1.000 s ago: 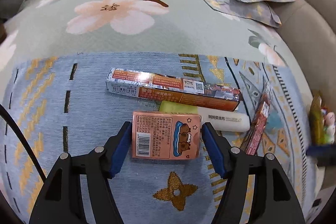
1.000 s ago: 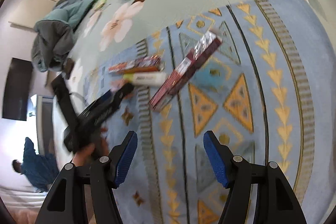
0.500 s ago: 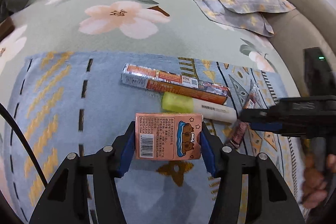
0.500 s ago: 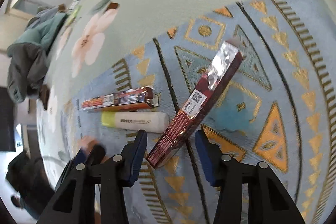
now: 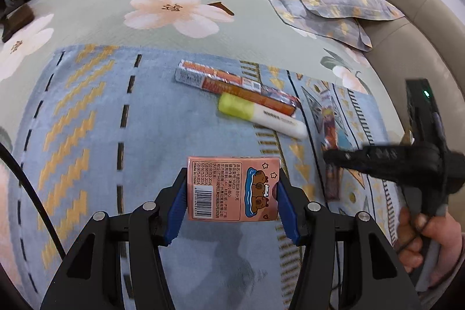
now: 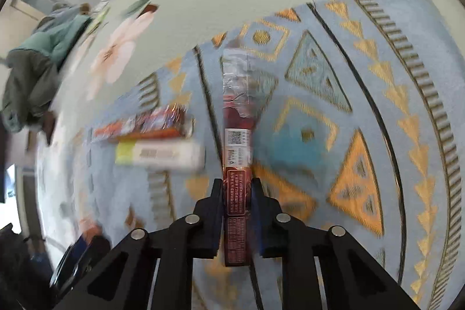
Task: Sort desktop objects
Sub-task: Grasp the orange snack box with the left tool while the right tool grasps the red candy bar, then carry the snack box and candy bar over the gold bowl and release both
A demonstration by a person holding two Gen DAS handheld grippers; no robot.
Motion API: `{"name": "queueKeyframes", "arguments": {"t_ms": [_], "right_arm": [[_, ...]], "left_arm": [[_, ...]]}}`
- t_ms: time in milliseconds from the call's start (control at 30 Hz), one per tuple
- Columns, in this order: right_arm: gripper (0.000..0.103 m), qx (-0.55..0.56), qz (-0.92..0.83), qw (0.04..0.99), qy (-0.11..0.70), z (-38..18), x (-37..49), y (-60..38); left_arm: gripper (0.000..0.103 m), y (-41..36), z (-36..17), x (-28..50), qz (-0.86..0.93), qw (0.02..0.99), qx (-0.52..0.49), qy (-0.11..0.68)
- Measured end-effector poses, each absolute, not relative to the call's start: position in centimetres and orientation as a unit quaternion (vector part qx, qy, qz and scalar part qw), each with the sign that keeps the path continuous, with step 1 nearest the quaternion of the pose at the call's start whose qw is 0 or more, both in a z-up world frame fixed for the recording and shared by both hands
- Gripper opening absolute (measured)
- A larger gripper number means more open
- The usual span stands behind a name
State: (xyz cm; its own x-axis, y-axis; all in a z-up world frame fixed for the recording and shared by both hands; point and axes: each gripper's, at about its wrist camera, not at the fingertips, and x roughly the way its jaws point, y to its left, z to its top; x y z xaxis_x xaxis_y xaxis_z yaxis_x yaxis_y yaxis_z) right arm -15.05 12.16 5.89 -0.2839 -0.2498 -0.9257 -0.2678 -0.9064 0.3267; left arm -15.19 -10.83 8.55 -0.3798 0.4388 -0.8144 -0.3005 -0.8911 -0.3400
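Left gripper point(image 5: 231, 211) clamps the pink card box point(image 5: 233, 188); right gripper point(image 6: 237, 211) is closing on the red packet point(image 6: 237, 135). Highlighter point(image 5: 261, 119) and orange box point(image 5: 235, 84) remain unsorted.

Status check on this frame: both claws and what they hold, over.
Left claw shut on pink card pack. Right claw closing on dark red long box. Highlighter and orange box on blue mat, not in the way.
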Motion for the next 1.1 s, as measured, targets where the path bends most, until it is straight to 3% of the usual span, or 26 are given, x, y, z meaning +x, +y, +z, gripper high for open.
{"name": "queueKeyframes", "arguments": {"t_ms": [300, 467, 600, 700, 800, 900, 1100], "right_arm": [[0.017, -0.669, 0.734, -0.013, 0.117, 5.7, -2.5, 10.1], [0.017, -0.674, 0.734, 0.0, 0.083, 4.8, -1.5, 9.1], [0.021, -0.68, 0.724, 0.02, 0.115, 4.4, -2.1, 9.6], [0.031, -0.676, 0.722, 0.02, 0.146, 4.0, -2.2, 10.1], [0.032, -0.662, 0.735, 0.012, 0.144, 4.1, -1.7, 10.1], [0.023, -0.647, 0.749, -0.005, 0.141, 4.5, -0.6, 10.7], [0.017, -0.627, 0.746, -0.068, 0.212, 6.7, 1.4, 14.2]], "left_arm": [[0.053, -11.4, 9.6, -10.3, 0.812, 0.226, -0.533, -0.075], [0.053, -11.6, 9.8, -8.3, 0.806, 0.229, -0.54, -0.078], [0.053, -11.7, 10.1, -7.1, 0.806, 0.232, -0.539, -0.08], [0.053, -11.9, 10.1, -6.6, 0.806, 0.229, -0.54, -0.084], [0.053, -11.6, 10.0, -6.0, 0.807, 0.22, -0.541, -0.085], [0.053, -10.7, 10.3, -5.4, 0.807, 0.216, -0.544, -0.082], [0.053, -6.8, 13.2, -4.0, 0.816, 0.219, -0.53, -0.064]]}}
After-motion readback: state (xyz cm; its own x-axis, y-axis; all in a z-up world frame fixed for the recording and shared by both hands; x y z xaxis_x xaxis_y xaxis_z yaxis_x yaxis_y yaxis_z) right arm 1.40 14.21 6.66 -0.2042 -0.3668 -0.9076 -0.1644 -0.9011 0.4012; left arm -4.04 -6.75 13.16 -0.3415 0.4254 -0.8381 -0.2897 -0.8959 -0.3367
